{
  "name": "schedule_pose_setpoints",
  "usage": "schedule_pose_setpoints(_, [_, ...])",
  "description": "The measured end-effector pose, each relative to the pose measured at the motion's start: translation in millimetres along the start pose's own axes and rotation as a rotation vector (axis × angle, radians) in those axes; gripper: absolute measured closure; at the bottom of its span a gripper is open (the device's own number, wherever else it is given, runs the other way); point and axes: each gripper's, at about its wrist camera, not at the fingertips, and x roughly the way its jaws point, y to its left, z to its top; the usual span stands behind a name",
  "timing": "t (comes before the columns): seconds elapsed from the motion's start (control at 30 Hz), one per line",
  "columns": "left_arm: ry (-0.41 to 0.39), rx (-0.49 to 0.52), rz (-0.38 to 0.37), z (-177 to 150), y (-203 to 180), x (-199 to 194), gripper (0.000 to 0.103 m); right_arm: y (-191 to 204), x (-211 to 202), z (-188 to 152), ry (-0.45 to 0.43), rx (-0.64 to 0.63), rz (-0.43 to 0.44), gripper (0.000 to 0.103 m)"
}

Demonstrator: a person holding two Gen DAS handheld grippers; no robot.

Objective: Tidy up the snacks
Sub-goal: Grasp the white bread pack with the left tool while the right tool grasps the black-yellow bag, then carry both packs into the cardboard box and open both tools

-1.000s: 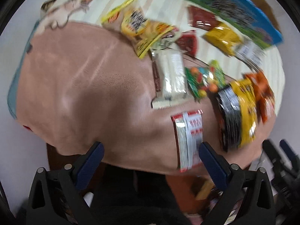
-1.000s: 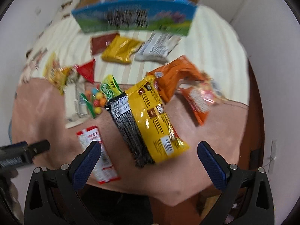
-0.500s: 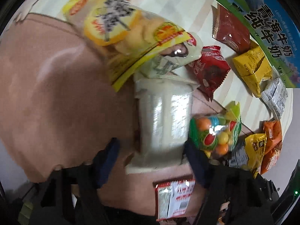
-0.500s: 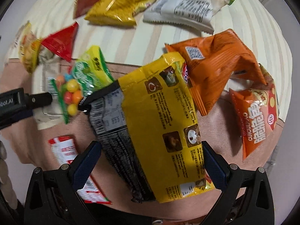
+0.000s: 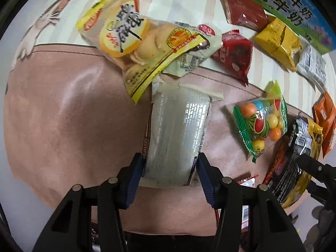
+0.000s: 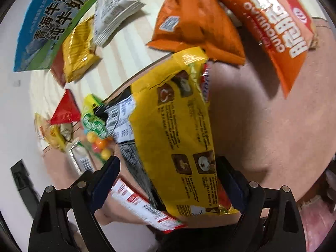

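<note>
A pale silvery snack packet (image 5: 178, 126) lies flat on the pink mat (image 5: 73, 115). My left gripper (image 5: 170, 168) points straight down over its near end. The jaws are closing, and both blue pads press the packet's long sides. A big yellow and black bag (image 6: 174, 130) lies on the same mat under my right gripper (image 6: 168, 176). Those jaws are closing too, with the bag between them. The right pad is at the bag's edge, while the left pad stands just clear of it.
A bag of coloured candy balls (image 5: 260, 121) lies between the two packets. A yellow biscuit bag (image 5: 134, 40) overlaps the pale packet's far end. A red and white packet (image 6: 145, 208) lies under the yellow bag. Orange bags (image 6: 195, 21) and a blue-green milk box (image 6: 48, 25) stand beyond.
Both grippers came down toward the mat. The left jaws went from wide open to gripping the pale packet. The right gripper rolled and now straddles the yellow and black bag.
</note>
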Motion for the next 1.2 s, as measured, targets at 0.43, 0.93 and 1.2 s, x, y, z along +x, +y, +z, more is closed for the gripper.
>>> schedule_pose_setpoints(0.43, [-0.056, 0.049, 0.028, 35, 2, 21, 0.045, 60, 45, -19, -0.076, -0.208, -0.347, 0.013])
schedule_pose_setpoints(0.93, [-0.08, 0.132, 0.013, 1, 7, -51, 0.05, 54, 11, -69, -0.118, -0.174, -0.235, 0.016])
schedule_pose_setpoints(1.2, [-0.163, 0.145, -0.074, 15, -13, -136, 0.051, 62, -76, -61, -0.167, -0.221, -0.081, 0.016])
